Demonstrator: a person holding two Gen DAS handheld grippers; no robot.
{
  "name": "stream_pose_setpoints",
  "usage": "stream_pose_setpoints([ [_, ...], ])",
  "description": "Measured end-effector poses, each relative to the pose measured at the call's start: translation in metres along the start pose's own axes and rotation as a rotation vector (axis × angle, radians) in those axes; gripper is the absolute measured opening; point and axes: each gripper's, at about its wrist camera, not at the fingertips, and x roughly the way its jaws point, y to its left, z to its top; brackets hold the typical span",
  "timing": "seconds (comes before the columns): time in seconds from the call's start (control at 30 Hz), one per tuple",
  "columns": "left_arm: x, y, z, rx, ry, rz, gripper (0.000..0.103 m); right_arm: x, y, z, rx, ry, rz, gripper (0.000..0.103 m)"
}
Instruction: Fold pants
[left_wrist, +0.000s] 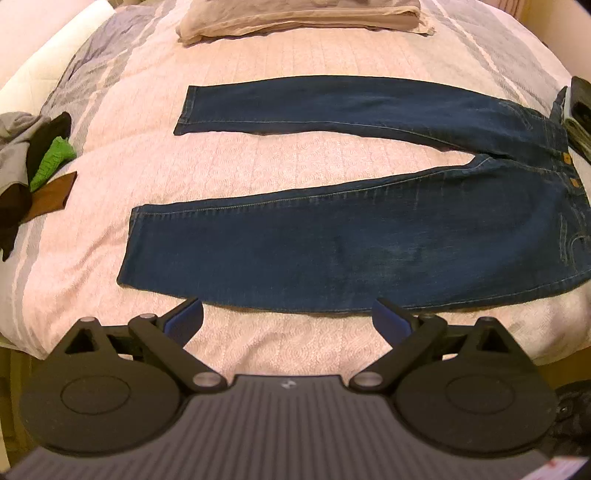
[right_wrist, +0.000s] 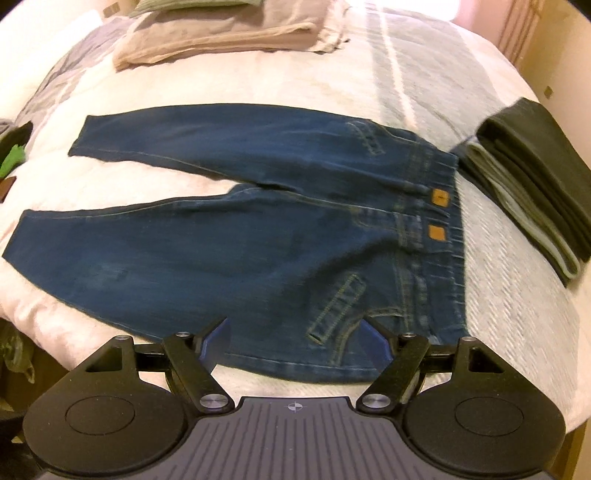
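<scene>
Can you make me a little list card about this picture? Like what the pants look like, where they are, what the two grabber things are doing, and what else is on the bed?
pants: dark blue jeans, spread flat, legs apart, not folded yet
where: on a pale quilted bedspread
left gripper: open, fingers at the near edge of the lower leg
right gripper: open, fingers over the near hip by the waistband
far side: folded beige cloth
by waistband: folded dark clothes stack
by leg ends: loose pile with something green
</scene>
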Motion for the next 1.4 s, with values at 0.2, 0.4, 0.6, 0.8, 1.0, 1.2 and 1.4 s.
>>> stream_pose_setpoints([
  [0.2,-0.001,0.009,-0.001,-0.014,-0.011,-0.012,0.096,0.000,0.024,0.012,-0.034,-0.006,0.014,0.073],
  [0.4,0.001,0.003,0.001,0.022,-0.015,-0.022,0.097,0.000,0.026,0.011,-0.030,0.004,0.001,0.073],
  [0.6,0.002,-0.029,0.008,0.061,-0.027,-0.082,0.097,-0.005,0.001,-0.002,0.011,0.034,-0.045,0.073],
  [0.8,0.000,-0.064,0.012,0.106,-0.026,-0.117,0.097,-0.007,-0.023,-0.016,-0.019,0.088,-0.075,0.073],
  [1.0,-0.004,-0.088,0.020,0.133,-0.042,-0.113,0.097,-0.014,-0.044,-0.021,0.008,0.068,-0.076,0.073],
  [1.2,-0.005,-0.092,0.013,0.187,-0.095,-0.064,0.097,-0.013,-0.058,-0.026,-0.012,0.036,-0.057,0.073],
  [1.4,0.022,-0.068,-0.031,0.425,-0.134,0.037,0.091,0.004,-0.032,-0.056,-0.347,-0.087,-0.070,0.073],
])
